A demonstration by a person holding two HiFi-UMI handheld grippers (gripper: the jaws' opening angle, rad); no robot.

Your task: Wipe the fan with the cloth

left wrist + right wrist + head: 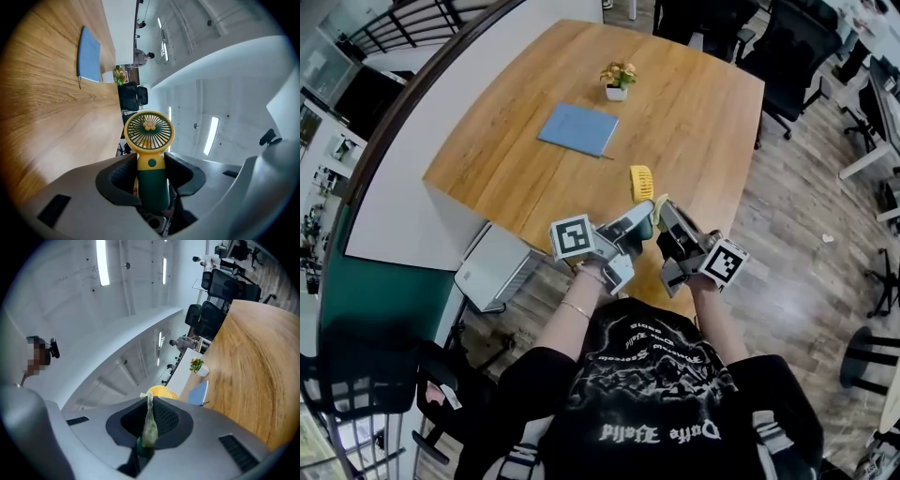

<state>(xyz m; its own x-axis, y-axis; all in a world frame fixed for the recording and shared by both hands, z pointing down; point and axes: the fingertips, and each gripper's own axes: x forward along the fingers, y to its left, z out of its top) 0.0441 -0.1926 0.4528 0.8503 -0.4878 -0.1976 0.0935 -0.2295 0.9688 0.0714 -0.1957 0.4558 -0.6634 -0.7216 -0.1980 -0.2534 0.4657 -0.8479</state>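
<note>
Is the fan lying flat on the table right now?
No, the left gripper is clamped on the fan's green handle, with its head clear of the table.

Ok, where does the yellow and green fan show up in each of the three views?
Head view: fan just right of centre, over the table.
Left gripper view: fan low centre, handle clamped between the jaws, grille facing the camera.
Right gripper view: only the fan's yellow rim, peeking above the jaws, low centre.
Shared landmark: the blue notebook lying on the table.
</note>
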